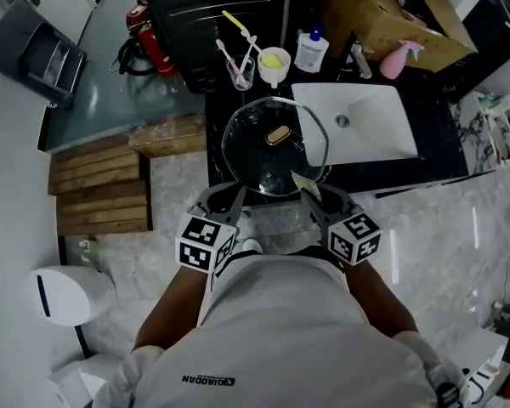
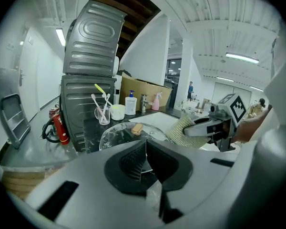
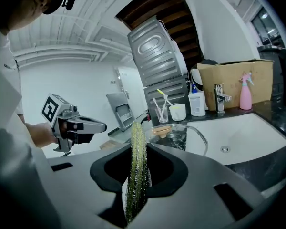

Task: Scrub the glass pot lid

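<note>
The glass pot lid (image 1: pixel 263 164) is held out over the black counter (image 1: pixel 215 134), just left of the white sink (image 1: pixel 382 134), with its wooden knob (image 1: pixel 278 134) turned upward. Its near rim is taken by the left gripper (image 1: pixel 238 196): in the left gripper view the jaws are seen pressed together on the thin glass edge. Whether the lid's far side is rested on the counter cannot be made out from here.

The right gripper (image 1: pixel 314 195) is brought in at the near-right rim, and its jaws are clamped tight on a yellow-green scouring pad (image 3: pixel 135 175), shown edge-on between them. The pad is laid close against the lid's edge.

Behind the lid, a glass of toothbrushes (image 1: pixel 240 70), a white cup (image 1: pixel 274 65) and a soap bottle (image 1: pixel 311 51) are lined up. A pink spray bottle (image 1: pixel 397 60) is set further right.
</note>
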`<state>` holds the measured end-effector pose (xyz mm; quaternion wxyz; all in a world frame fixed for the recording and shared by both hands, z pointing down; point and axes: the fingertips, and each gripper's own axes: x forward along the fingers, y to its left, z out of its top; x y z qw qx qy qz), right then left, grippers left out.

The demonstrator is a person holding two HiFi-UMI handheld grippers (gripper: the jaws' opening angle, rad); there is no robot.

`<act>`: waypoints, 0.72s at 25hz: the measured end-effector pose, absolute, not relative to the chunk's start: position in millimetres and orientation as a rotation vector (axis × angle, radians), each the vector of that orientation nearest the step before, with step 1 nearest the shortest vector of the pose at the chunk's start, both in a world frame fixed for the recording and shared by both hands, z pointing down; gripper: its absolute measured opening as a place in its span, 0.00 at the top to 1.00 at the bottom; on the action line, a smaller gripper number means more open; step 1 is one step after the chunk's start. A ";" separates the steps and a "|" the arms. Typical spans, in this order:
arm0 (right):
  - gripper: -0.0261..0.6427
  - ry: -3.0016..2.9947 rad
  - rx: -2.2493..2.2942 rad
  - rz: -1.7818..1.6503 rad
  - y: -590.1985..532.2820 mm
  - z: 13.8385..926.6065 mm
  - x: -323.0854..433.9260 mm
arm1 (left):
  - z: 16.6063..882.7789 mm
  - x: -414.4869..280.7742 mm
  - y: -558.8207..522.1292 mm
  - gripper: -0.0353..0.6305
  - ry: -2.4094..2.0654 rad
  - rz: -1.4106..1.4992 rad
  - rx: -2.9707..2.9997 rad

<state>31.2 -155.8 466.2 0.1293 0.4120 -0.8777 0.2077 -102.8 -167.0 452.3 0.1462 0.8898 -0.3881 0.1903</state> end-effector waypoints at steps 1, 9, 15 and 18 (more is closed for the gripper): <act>0.83 -2.546 1.207 0.597 -155.7 465.8 27.6 | 453.6 -105.2 -167.2 0.92 -1.100 0.554 2.573; 0.83 -2.492 1.220 0.510 -150.6 462.1 13.3 | 461.6 -117.7 -169.8 0.92 -1.050 0.540 2.591; 0.83 -2.482 1.220 0.460 -167.2 462.7 17.1 | 466.4 -119.4 -178.1 0.92 -1.077 0.519 2.581; 0.83 -2.482 1.196 0.454 -176.8 464.8 15.1 | 469.1 -120.9 -181.9 0.92 -1.096 0.518 2.564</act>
